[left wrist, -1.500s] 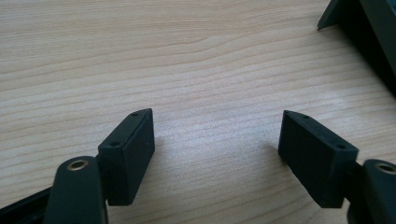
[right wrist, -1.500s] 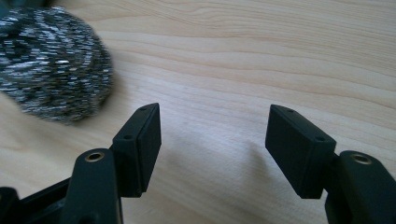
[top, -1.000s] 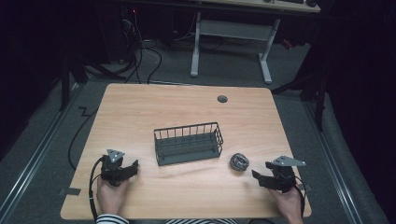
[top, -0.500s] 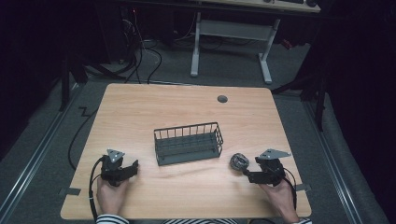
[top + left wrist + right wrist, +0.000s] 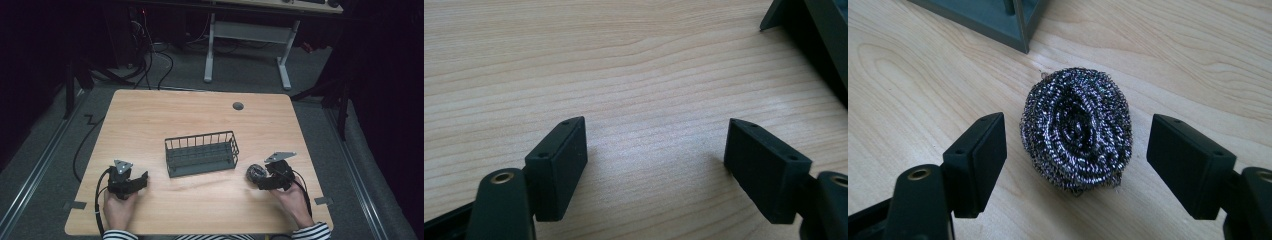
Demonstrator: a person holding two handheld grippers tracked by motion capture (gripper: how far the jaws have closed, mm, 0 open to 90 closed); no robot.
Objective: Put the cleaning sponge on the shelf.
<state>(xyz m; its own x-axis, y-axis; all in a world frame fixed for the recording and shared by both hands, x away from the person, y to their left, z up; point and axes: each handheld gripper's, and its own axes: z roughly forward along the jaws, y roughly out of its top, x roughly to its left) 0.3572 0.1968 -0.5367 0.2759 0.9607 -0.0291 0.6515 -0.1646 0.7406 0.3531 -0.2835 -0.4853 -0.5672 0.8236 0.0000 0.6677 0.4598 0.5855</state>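
A round steel-wool scourer (image 5: pixel 1077 129) lies on the wooden table (image 5: pixel 200 115), just right of a dark wire basket (image 5: pixel 201 152). My right gripper (image 5: pixel 1075 150) is open, its two black jaws standing on either side of the scourer without touching it. In the high view the scourer (image 5: pixel 255 172) sits right at the tip of the right gripper (image 5: pixel 264 177). My left gripper (image 5: pixel 141 181) rests near the front left of the table, open, with bare wood between its jaws (image 5: pixel 654 150).
The basket's corner (image 5: pixel 814 35) shows at the upper right of the left gripper view. A small dark round grommet (image 5: pixel 238 106) is set in the far side of the table. Cables and a desk frame (image 5: pixel 247 35) lie on the floor beyond.
My right gripper has slid left toward the scourer, so that the scourer now sits between its open jaws. The left gripper has stayed where it was.
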